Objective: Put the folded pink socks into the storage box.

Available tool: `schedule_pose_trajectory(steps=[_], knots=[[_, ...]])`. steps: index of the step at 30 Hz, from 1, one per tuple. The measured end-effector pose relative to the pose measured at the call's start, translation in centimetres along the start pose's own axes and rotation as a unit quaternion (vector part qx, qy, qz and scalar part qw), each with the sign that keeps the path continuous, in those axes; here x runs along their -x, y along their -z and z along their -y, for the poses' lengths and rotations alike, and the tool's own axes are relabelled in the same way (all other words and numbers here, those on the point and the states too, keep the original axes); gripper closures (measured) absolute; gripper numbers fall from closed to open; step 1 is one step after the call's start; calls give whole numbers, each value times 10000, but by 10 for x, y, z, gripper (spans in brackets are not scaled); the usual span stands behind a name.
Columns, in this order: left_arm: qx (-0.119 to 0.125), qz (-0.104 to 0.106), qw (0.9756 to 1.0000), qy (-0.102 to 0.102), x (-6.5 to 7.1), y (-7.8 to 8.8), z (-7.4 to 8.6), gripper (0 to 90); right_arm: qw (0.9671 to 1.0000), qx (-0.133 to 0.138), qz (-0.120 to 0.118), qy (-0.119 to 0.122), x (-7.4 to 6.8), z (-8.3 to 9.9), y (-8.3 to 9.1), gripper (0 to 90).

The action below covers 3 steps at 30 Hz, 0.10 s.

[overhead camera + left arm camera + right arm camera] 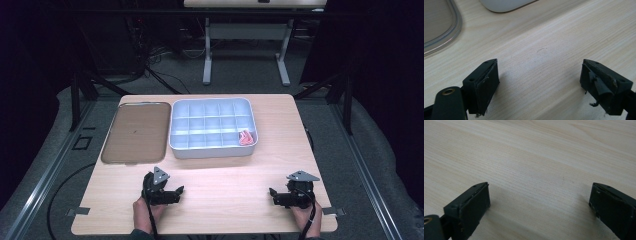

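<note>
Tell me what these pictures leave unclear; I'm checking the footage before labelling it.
- Pink item in the divided tray's near right compartment, high view: too small and blurred to identify.
- Clear lid, left gripper view: cut off by the top and left edges.
- Divided tray, left gripper view: cut off by the top edge.
- Left gripper and right gripper, high view: too small to judge the jaw gap.

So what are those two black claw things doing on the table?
A person holds them, one in each hand. The left gripper and the right gripper rest low on the wooden table, both open and empty. Beyond them sit a brown tray and a white divided box with something pink in one corner compartment.
</note>
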<state>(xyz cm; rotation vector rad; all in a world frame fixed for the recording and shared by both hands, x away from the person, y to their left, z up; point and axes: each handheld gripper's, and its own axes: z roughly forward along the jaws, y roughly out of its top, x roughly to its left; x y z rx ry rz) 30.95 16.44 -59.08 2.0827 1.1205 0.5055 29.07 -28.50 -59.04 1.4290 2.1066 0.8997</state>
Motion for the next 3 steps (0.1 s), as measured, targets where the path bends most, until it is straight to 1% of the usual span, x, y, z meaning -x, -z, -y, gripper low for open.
schedule_pose_trajectory(steps=[3], knots=[[-1, -1, 10000, -2, 0, 0, 0, 154, 10000, 3, 5, -6, 0, 0, 0, 25]])
